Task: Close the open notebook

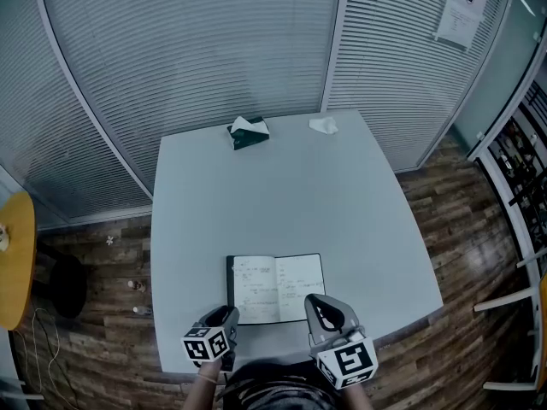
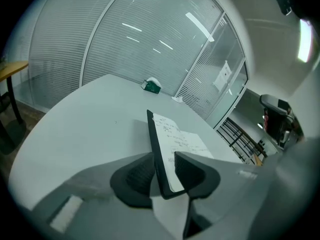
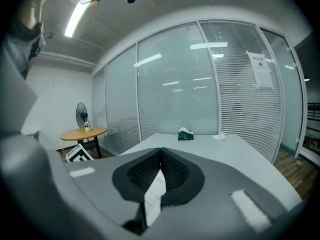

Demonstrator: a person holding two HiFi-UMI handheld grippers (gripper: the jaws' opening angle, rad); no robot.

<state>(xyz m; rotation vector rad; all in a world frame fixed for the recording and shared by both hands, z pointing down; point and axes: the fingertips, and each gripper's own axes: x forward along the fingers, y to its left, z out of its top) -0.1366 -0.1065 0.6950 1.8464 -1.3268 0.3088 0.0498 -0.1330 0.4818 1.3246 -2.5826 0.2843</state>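
Slip risk: left gripper jaws are clamped on the left cover and its pages, near the bottom edge, with the cover raised off the worktop. It's a one-corner grip, so swinging the cover over could twist it or let pages fall out. The notebook lies open at the near worktop edge, so a drag could pull it off. Right gripper jaws are closed pad to pad over the right page's near corner. That's in the closing path, so likely a collision unless cleared.
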